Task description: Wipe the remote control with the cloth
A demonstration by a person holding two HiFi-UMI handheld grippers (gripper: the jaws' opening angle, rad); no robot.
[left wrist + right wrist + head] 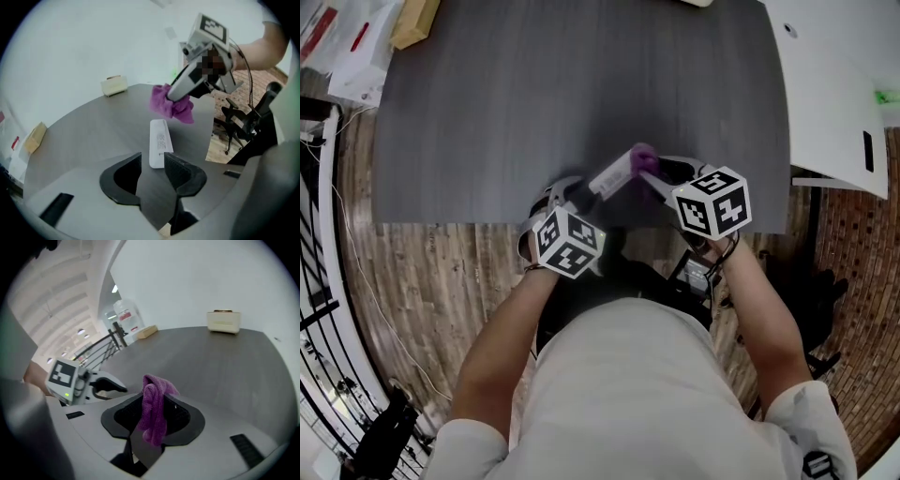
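A white remote control (612, 175) (159, 140) juts up and to the right from my left gripper (584, 190) (153, 162), whose jaws are shut on its near end just above the grey table (534, 103). My right gripper (653, 175) (157, 401) is shut on a purple cloth (644, 154) (154, 413) that hangs bunched from its jaws. In the left gripper view the cloth (171, 104) sits right at the remote's far end, under the right gripper (187, 86); I cannot tell whether they touch.
A tan box (414, 21) (35, 137) (146, 331) lies at the table's far left, a cream box (115, 85) (224, 320) at the far edge. A white board (834, 84) adjoins the right side. A black chair (243, 122) stands on the wooden floor.
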